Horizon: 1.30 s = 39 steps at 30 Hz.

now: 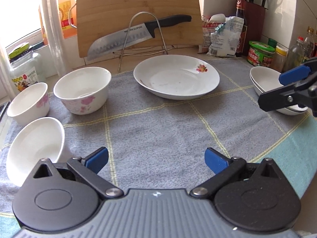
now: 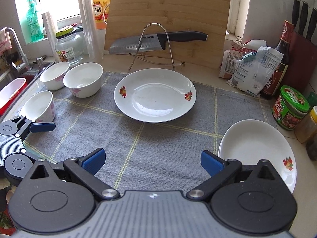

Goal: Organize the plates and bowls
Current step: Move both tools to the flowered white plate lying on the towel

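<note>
A large white plate (image 1: 176,77) (image 2: 155,95) with fruit decals lies mid-cloth, ahead of both grippers. Three white bowls with pink flowers stand at the left: a near one (image 1: 35,146) (image 2: 38,107), a middle one (image 1: 82,89) (image 2: 83,79) and a far one (image 1: 28,101) (image 2: 54,75). Two stacked white plates (image 1: 265,81) (image 2: 257,148) sit at the right. My left gripper (image 1: 156,160) is open over bare cloth, beside the near bowl. My right gripper (image 2: 152,161) is open, its right finger next to the stacked plates. Neither holds anything.
A grey checked cloth (image 1: 158,130) covers the counter. Behind stand a bamboo cutting board (image 2: 168,19), a knife (image 2: 156,41) on a wire rack, jars (image 2: 290,107), bottles and bags at the right, a glass jar (image 2: 68,46) and a sink (image 2: 17,79) at the left.
</note>
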Available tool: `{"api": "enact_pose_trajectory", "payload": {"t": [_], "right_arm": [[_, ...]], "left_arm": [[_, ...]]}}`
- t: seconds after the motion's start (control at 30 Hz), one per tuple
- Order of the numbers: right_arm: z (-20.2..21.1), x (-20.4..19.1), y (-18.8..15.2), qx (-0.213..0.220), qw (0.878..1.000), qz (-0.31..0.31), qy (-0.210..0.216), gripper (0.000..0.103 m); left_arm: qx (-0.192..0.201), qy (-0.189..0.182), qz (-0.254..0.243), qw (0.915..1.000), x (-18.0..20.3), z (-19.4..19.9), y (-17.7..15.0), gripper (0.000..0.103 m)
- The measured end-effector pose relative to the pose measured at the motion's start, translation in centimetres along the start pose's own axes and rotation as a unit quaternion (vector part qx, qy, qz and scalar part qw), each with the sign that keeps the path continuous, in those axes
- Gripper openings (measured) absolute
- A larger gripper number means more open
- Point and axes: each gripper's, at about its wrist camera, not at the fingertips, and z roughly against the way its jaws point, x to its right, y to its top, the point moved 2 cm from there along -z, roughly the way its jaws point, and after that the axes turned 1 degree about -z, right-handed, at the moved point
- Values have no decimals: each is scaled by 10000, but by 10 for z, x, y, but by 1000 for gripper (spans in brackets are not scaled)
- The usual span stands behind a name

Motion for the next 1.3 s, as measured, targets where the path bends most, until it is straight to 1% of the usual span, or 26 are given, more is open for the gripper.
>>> {"api": "enact_pose_trajectory", "payload": {"t": [0.13,0.23,0.43,0.53,0.77,0.9,1.13,1.3], "right_arm": [[-12,5,7,-54,9998,130,125,103],[-25,12,17,-115,9995,233,190,103],[-47,28,36,-122,9985,319,418,103],[-59,34,43,-199,9981,419,410,103],[-83,48,53,-454,9955,626,551,103],[-96,57,58,-574,9944,610,639,103],[-120,64,66,-799,9909,740,793,103],[-137,68,73,-985,9882,702,943,103]], "left_arm": [[-54,93,13,9999,6,-12,4,102],[-106,248,62,9996,10,-19,10,102],[-113,383,-24,9992,19,-33,21,102],[-109,422,-59,9990,25,-42,28,102],[-178,338,-80,9992,36,-68,43,102],[-318,354,-45,9989,41,-80,46,102],[-311,168,327,9988,37,-90,51,103],[-266,149,285,9991,37,-94,54,103]]}}
